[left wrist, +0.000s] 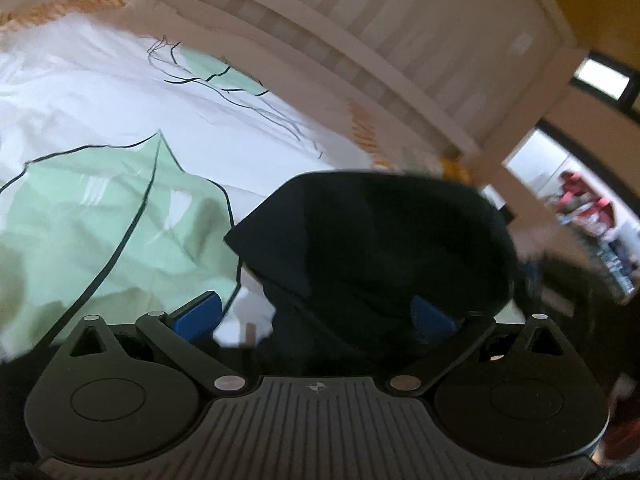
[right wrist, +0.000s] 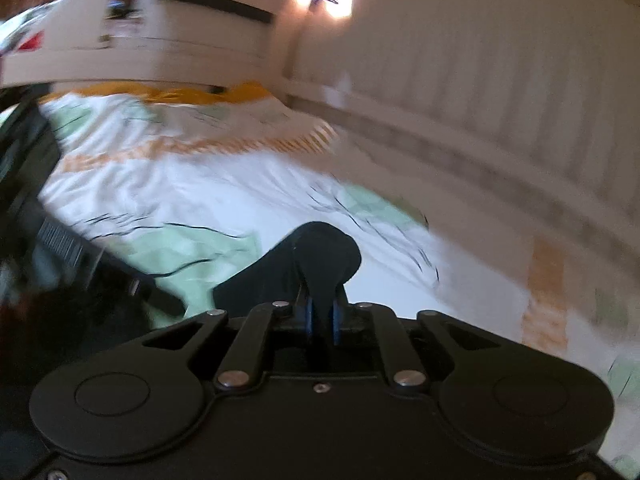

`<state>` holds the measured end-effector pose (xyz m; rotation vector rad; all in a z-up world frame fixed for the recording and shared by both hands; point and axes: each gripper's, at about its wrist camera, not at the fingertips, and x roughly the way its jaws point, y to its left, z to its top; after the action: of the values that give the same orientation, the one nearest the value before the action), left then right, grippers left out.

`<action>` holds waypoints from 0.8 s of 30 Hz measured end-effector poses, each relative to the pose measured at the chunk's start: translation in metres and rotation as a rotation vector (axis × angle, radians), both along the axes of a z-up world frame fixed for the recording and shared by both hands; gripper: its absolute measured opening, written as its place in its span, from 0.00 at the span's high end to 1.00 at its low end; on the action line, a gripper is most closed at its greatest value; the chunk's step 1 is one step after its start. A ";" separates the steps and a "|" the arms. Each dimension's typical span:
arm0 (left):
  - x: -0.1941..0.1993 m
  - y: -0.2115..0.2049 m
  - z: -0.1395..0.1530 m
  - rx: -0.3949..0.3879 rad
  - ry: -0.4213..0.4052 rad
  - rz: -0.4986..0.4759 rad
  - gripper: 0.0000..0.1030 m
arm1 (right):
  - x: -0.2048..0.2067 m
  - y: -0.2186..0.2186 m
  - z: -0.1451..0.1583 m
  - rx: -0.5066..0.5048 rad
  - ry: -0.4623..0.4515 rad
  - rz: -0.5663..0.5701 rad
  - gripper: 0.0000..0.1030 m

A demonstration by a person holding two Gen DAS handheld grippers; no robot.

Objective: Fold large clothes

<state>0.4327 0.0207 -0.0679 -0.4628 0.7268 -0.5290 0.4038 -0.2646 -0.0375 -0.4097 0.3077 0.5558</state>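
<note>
Dark garment hangs off both your grippers, above the bed.

The dark garment (left wrist: pixel 380 248) bunches in front of your left gripper (left wrist: pixel 316 316), draped over its right blue finger; those jaws stand wide apart, so it lies on them rather than being pinched. Your right gripper (right wrist: pixel 321 320) has its jaws closed tight on a fold of the same cloth (right wrist: pixel 320 260). The bedspread (left wrist: pixel 120 100) lies below and beyond; blur hides the garment's long axis.

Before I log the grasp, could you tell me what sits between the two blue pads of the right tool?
A pinched fold of the black garment sits between the pads of the right tool, shown in the right wrist view.
</note>
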 end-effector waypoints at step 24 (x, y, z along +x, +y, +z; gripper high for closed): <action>-0.075 0.000 -0.042 0.003 0.215 -0.045 0.00 | -0.155 -0.027 -0.039 0.353 0.373 -0.159 0.40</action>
<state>0.3572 0.0209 -0.1096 -0.5060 0.9452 -0.5250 0.2487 -0.2914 -0.0763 0.0642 0.5838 0.5165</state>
